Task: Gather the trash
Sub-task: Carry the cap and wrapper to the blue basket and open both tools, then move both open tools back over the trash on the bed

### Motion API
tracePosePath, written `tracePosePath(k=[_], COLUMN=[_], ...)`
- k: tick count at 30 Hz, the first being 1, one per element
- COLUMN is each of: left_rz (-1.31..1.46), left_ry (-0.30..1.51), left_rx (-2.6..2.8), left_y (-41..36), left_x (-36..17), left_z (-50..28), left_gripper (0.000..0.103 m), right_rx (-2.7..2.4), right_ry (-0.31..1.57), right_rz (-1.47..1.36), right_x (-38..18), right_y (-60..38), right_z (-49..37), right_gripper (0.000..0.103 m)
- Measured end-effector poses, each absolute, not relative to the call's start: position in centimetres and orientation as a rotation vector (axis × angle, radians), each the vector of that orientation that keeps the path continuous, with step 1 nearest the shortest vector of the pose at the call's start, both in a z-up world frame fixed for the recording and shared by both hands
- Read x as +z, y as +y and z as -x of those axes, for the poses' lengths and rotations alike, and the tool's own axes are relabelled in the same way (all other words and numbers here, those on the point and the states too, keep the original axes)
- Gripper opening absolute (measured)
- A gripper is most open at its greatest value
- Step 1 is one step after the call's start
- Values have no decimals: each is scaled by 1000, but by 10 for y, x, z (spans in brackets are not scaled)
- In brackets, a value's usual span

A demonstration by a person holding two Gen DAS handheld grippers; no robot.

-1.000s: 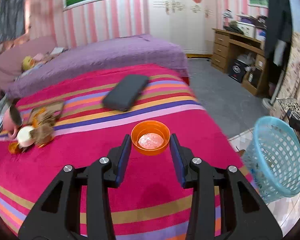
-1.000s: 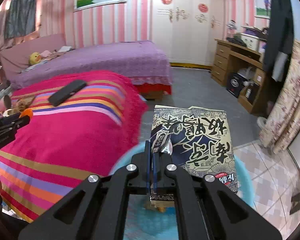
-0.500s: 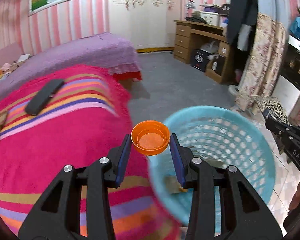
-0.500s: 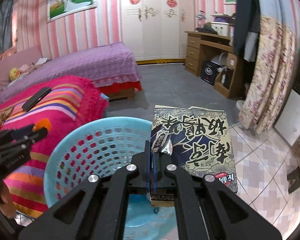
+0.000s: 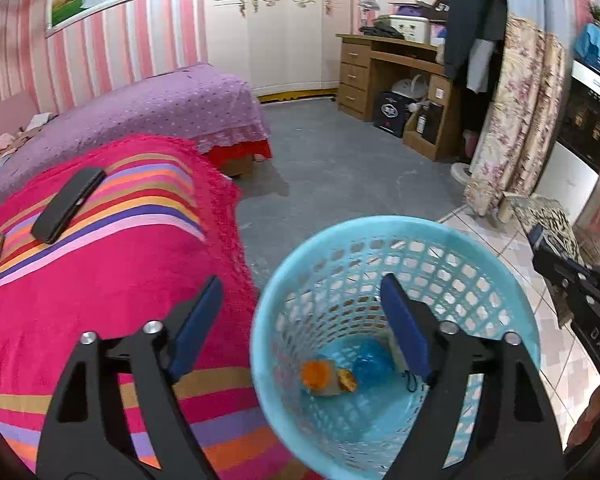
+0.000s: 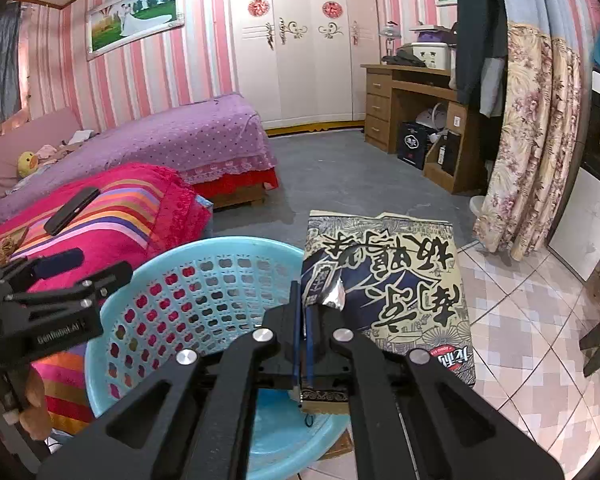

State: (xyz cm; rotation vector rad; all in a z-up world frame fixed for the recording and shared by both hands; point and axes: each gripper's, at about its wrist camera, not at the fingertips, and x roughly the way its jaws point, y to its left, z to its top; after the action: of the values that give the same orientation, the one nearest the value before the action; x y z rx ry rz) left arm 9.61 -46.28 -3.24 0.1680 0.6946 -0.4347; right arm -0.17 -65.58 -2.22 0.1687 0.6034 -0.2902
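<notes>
Left gripper [image 5: 300, 312] over the blue basket [image 5: 340, 236], jaws just opened wide, nothing between them. Orange cup [image 5: 315, 373] lies at the bottom of the basket, beside a small brown scrap and a blue wad, clear of the fingers [image 5: 404, 332]. Right gripper [image 6: 303, 332] clamped tight on the corner of a dark snack bag [image 6: 396, 280] with printed characters; bag stands up off the pads, at the basket's right rim, partly over the tiled floor. From the right wrist view the basket [image 6: 220, 248] sits against the bed with the pink striped blanket [image 6: 112, 216], left gripper [image 6: 56, 272] above its left rim, a bit of the person's hand [image 6: 32, 400] showing below that tool. Black flat case [image 5: 68, 204] lies on the blanket, well away from the basket. Purple bed [image 5: 160, 108] behind, wooden desk [image 5: 384, 68] across the grey floor from the basket.
</notes>
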Motion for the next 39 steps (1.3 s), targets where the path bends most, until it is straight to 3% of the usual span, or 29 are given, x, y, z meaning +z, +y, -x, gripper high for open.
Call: tracePosePath(k=[15,16,18,22,25,39], left_rz=[-139,-139,-132,-117,-106,-79], left_ry=[644,643,641,642,639,612], left_rx=[-290,-283,-273,-258,-251,-194], left_y=[-386,-382,-374,-361,-353,-298], left_x=[-16,-15,-15,-14,-12,2], left_z=[-112,-113,-114,-118,-121,-125], left_gripper=[90,90,90,90,90,94], right_rx=[-210,-214,-216,-232,-215,-252], right_ry=[672,676,687,690,680,588], right_rz=[-155,-163,-180,-167,-196,-169], right_x=[-43,-43,-44,-43,-40,-14], right_y=[-611,-611,-612,-608,-608,-576], right_z=[-43,-44,-46,-47,-45,-55], right_gripper=[6,10,45,51,71,89])
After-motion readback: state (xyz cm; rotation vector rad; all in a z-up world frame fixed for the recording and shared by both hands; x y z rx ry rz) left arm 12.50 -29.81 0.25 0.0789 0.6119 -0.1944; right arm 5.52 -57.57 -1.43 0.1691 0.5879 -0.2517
